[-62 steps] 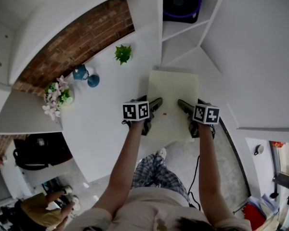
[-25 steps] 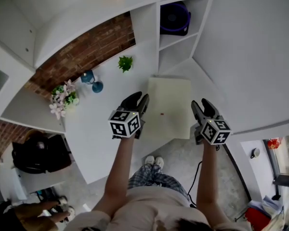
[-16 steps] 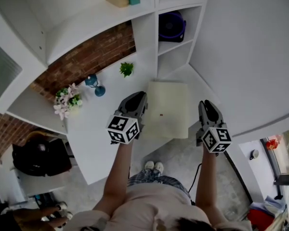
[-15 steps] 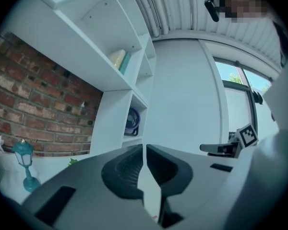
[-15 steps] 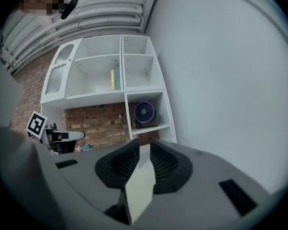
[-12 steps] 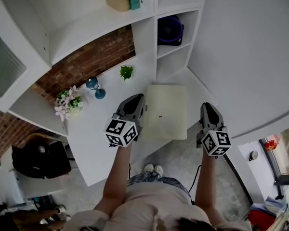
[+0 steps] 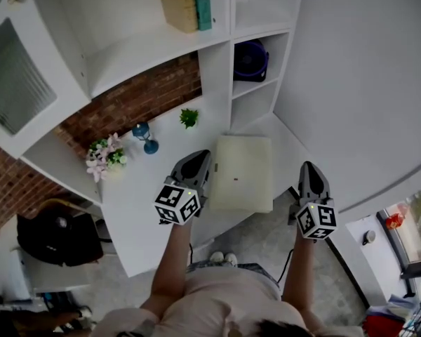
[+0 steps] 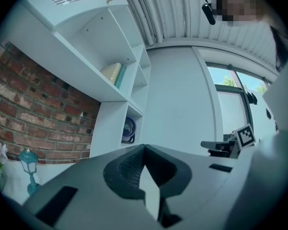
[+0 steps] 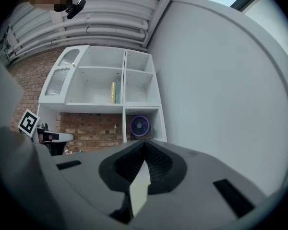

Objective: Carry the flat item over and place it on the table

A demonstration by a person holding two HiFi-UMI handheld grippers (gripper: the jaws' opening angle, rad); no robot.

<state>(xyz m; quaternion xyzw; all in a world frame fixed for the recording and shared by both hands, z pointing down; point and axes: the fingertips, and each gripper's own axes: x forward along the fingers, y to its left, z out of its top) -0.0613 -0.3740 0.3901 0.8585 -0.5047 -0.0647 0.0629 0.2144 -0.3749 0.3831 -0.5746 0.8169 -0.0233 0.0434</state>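
The flat item [image 7: 242, 173], a pale cream square slab, lies flat on the white table [image 7: 137, 209] in the head view, near the table's right end. My left gripper [image 7: 198, 159] hovers beside the slab's left edge, apart from it, shut with nothing between its fingers. My right gripper [image 7: 309, 168] hangs right of the slab, past the table's edge and over the floor, also shut and empty. In the left gripper view the left gripper [image 8: 144, 147] has its jaws met at the tip. The right gripper view shows the same of the right gripper [image 9: 145, 143].
A small green plant [image 7: 189, 117], a blue ornament [image 7: 143, 133] and a bunch of flowers [image 7: 105, 154] stand at the table's back left, against a brick wall. White shelving behind holds a fan [image 7: 251, 58] and books [image 7: 186, 2]. A black bag [image 7: 52, 234] lies on the floor at left.
Both grippers, earlier at the slab's two sides, drew back from it and their jaws closed. The slab stays on the table. The head view has tilted up toward the shelves.
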